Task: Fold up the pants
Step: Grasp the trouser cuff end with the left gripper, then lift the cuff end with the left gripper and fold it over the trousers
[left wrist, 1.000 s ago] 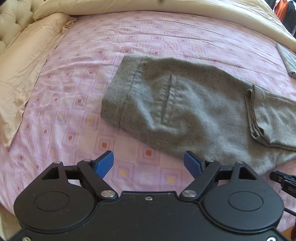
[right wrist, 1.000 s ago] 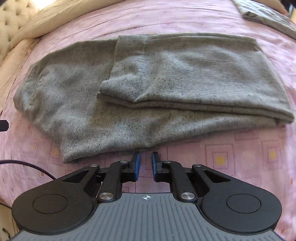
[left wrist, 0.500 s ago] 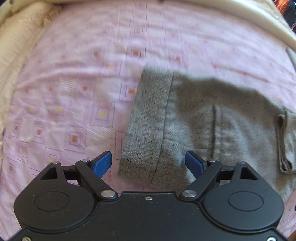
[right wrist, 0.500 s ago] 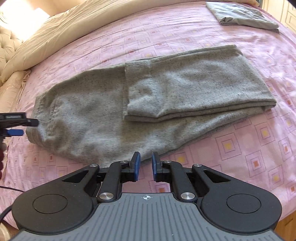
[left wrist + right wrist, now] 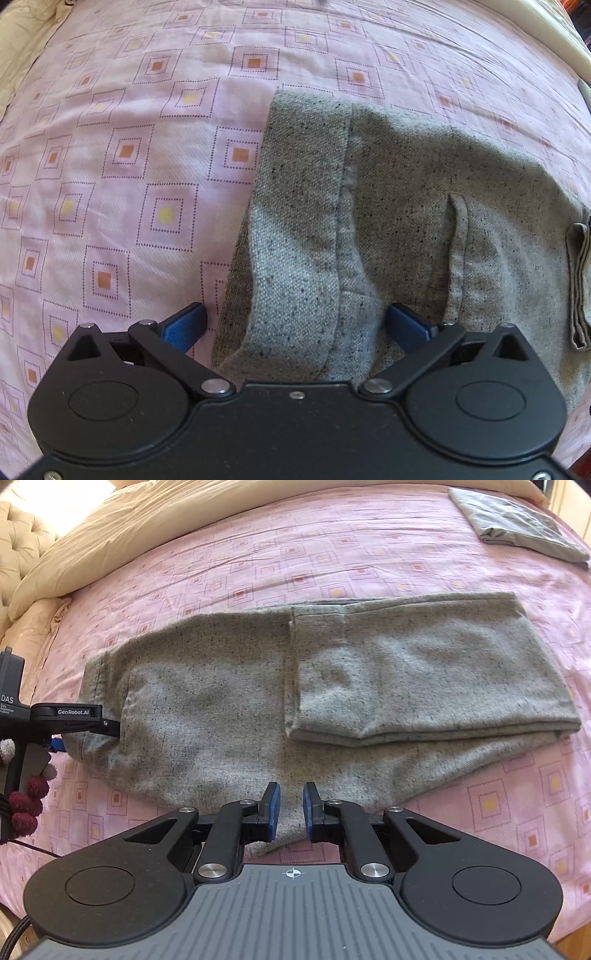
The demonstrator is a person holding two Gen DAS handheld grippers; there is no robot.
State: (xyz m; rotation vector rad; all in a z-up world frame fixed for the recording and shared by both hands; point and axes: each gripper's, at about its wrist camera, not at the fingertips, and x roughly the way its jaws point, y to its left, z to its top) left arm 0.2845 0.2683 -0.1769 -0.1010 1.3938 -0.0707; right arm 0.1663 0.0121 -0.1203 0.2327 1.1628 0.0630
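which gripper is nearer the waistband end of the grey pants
Left. The left gripper sits right at the waistband of the speckled grey fabric pants, jaws opening around its corner. The right gripper hovers off the pants' near edge, mid-length.

Both wrist views look steeply down; left close over the pants point(image 5: 369, 229) waistband, right farther.

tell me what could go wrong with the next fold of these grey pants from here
The left gripper is opening astride the waistband corner; closing there may pinch only the top layer, or the bedsheet too. Lifting the waist could also drag the folded-back legs out of line, since the right gripper holds nothing.
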